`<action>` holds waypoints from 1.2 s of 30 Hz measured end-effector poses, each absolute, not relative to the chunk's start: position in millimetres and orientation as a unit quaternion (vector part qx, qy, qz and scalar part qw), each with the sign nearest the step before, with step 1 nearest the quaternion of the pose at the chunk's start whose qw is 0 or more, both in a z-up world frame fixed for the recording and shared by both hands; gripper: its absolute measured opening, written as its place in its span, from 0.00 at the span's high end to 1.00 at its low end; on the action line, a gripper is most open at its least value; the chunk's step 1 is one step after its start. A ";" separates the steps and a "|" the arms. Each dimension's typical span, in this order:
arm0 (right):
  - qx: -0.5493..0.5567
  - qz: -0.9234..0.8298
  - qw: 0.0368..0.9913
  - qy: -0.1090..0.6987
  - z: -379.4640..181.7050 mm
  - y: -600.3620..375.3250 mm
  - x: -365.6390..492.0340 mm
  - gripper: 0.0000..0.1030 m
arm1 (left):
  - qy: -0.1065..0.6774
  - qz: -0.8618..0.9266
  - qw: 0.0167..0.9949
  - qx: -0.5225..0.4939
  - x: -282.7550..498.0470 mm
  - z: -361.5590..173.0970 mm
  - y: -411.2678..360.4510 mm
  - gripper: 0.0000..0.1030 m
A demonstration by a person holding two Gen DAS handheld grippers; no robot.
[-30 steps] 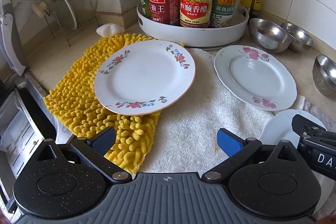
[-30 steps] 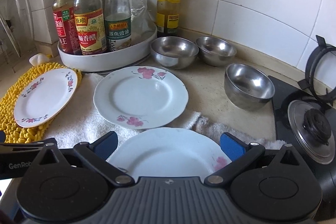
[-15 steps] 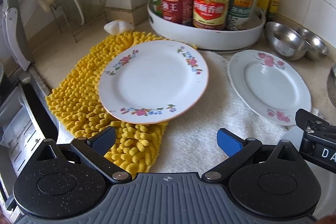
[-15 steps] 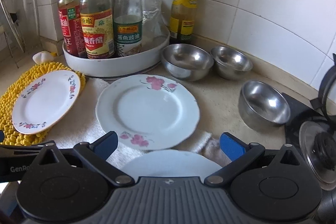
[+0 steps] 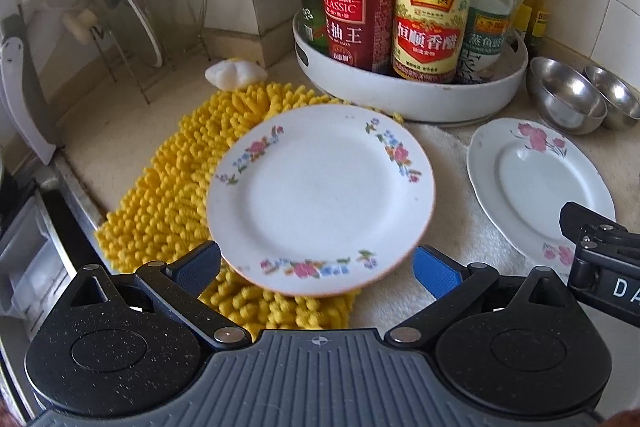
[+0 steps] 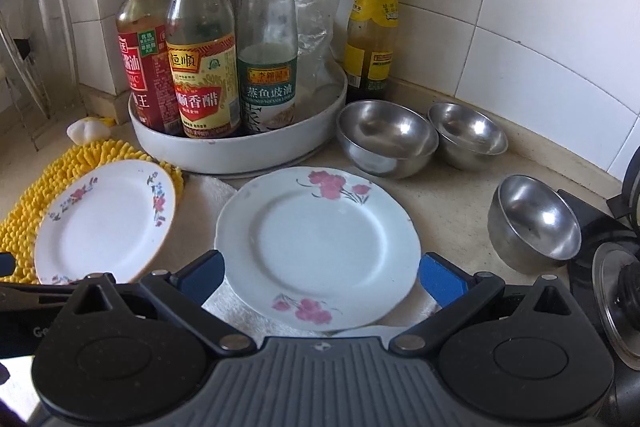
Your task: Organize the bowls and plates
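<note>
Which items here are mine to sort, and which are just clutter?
To sort: multicolour-flowered plate; pink-flowered plate; three steel bowls.

Clutter: sauce bottles in white tray; yellow mat; white towel; glass lid.

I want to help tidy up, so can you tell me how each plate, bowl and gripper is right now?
White plate with small mixed flowers: empty, lying partly on the yellow mat.
White plate with pink flowers: empty, flat on the white towel.
Three round steel bowls: upright, empty, not stacked.
Left gripper: open, holding nothing.
Right gripper: open, holding nothing.
</note>
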State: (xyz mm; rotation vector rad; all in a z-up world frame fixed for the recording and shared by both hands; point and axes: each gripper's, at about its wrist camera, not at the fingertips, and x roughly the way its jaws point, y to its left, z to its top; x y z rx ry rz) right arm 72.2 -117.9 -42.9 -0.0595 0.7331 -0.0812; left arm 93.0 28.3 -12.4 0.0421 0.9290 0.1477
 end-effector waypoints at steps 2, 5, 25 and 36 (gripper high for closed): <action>-0.029 -0.042 0.932 0.358 -42.6 -114.5 75.4 0.00 | 0.447 0.070 0.892 0.021 96.9 -11.8 32.1 0.00; -0.029 -0.044 0.932 0.359 -42.1 -109.6 80.2 0.00 | 0.447 0.069 0.892 0.021 101.4 -11.3 38.5 0.00; -0.033 -0.015 0.927 0.374 -50.6 -74.5 113.9 0.00 | 0.446 0.094 0.890 0.036 137.5 -16.3 95.3 0.00; -0.019 0.026 0.919 0.393 -55.6 -48.7 128.2 0.00 | 0.458 0.074 0.885 0.039 158.1 -25.7 120.9 0.00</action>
